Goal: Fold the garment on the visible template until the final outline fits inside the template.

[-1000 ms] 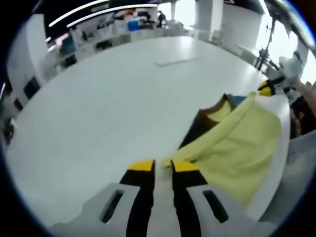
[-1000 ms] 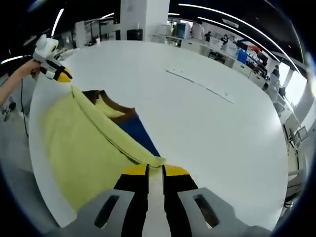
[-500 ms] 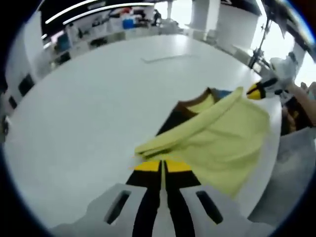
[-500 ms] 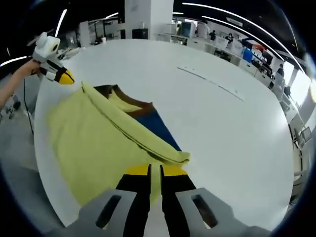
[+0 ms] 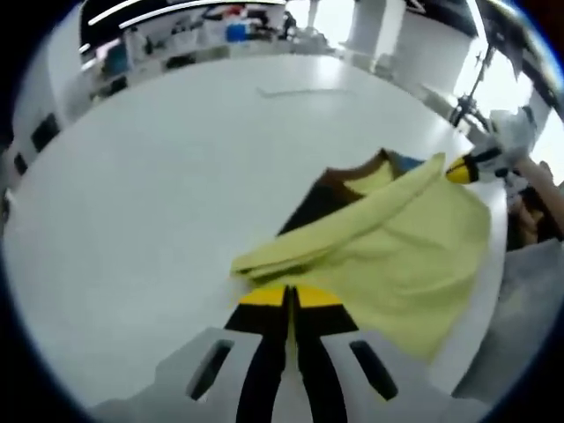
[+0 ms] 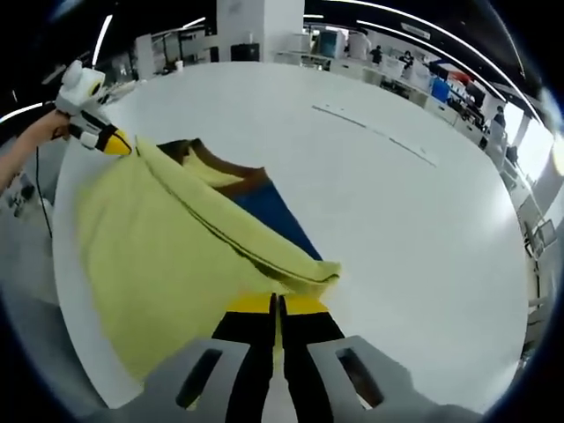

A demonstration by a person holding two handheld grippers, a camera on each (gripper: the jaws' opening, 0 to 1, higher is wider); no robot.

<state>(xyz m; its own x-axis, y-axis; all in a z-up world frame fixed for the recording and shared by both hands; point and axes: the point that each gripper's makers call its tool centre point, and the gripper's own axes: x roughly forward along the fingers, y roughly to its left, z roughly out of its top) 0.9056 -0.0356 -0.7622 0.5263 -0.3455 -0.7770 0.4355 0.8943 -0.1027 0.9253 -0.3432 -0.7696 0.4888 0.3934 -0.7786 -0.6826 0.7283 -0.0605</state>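
Note:
A yellow garment [image 5: 405, 256] with a brown collar [image 5: 352, 173] lies at the edge of the white table [image 5: 159, 194]. Its raised edge is folded over into a long ridge [image 6: 238, 242]. A blue panel [image 6: 269, 218] shows beside that ridge. My left gripper [image 5: 288, 297] is shut on one end of the folded yellow edge. My right gripper [image 6: 278, 305] is shut on the other end. In each view the other gripper shows at the far end of the ridge: the right gripper [image 5: 458, 170] and the left gripper [image 6: 117, 144], each held by a hand.
A thin strip [image 6: 374, 134] is marked across the middle of the white table [image 6: 423, 247]; it also shows as a strip [image 5: 295, 90] at the far side. Desks and shelves [image 5: 203, 40] stand beyond. The table's rim [image 6: 66, 291] runs just under the hanging fabric.
Both pairs of jaws have shut on the yellow edge. The edge has been lifted and carried further over the garment, and the ridge now lies past the jaw tips.

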